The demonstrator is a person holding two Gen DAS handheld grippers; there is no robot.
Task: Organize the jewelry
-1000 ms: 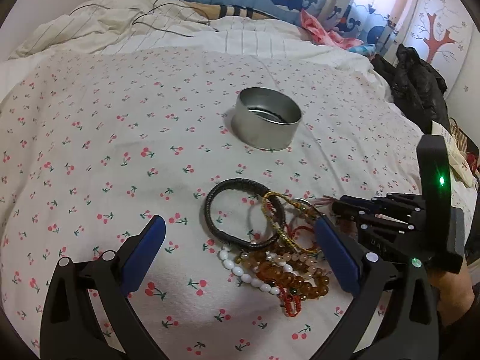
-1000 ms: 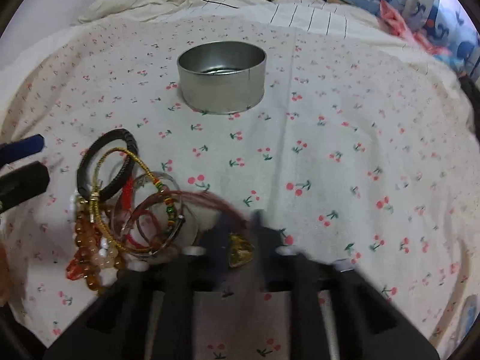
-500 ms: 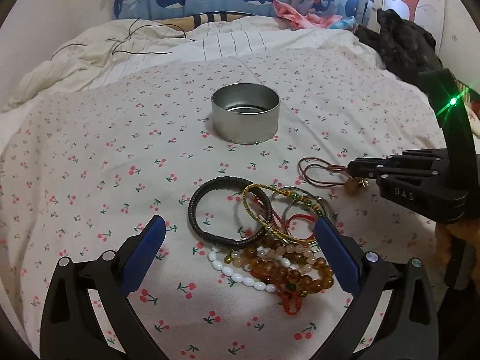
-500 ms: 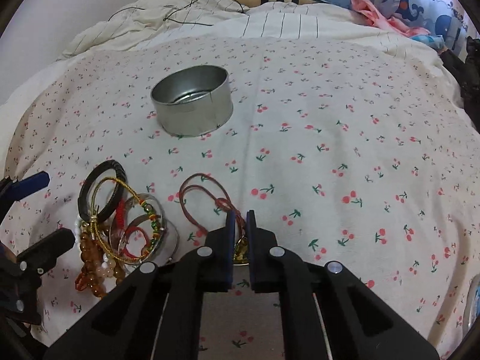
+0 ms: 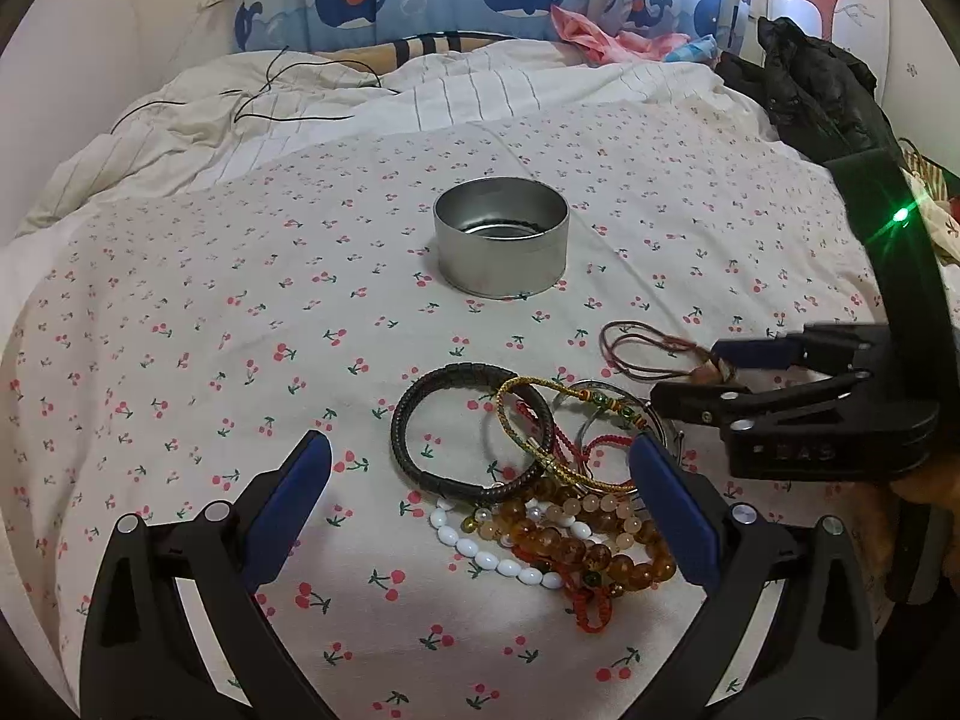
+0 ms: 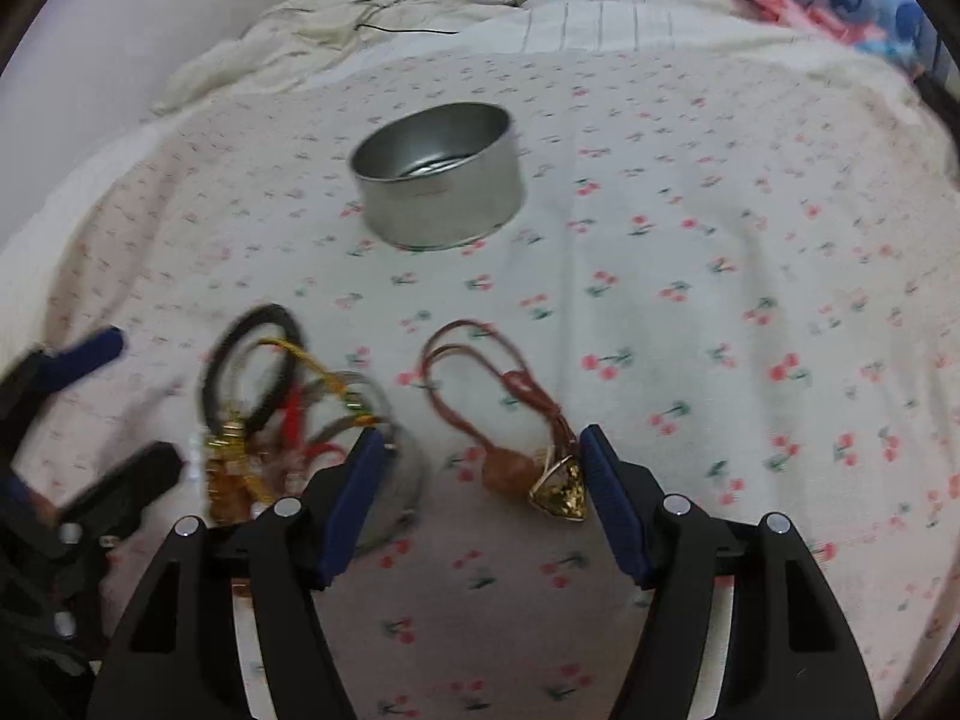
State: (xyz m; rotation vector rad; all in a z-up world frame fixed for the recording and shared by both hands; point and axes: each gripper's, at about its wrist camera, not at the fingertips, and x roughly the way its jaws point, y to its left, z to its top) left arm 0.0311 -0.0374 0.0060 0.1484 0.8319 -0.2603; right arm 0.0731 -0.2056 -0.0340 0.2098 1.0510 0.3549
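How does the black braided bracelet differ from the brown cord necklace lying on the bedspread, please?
The black braided bracelet is a thick closed ring in the tangled pile; the brown cord necklace is thin, looped and lies apart. The necklace carries a gold pendant; the bracelet has none. Both lie outside the tin.

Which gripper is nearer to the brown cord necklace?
Right. The right gripper has just opened around the brown cord necklace's pendant; the left gripper straddles the bracelet pile beside it.
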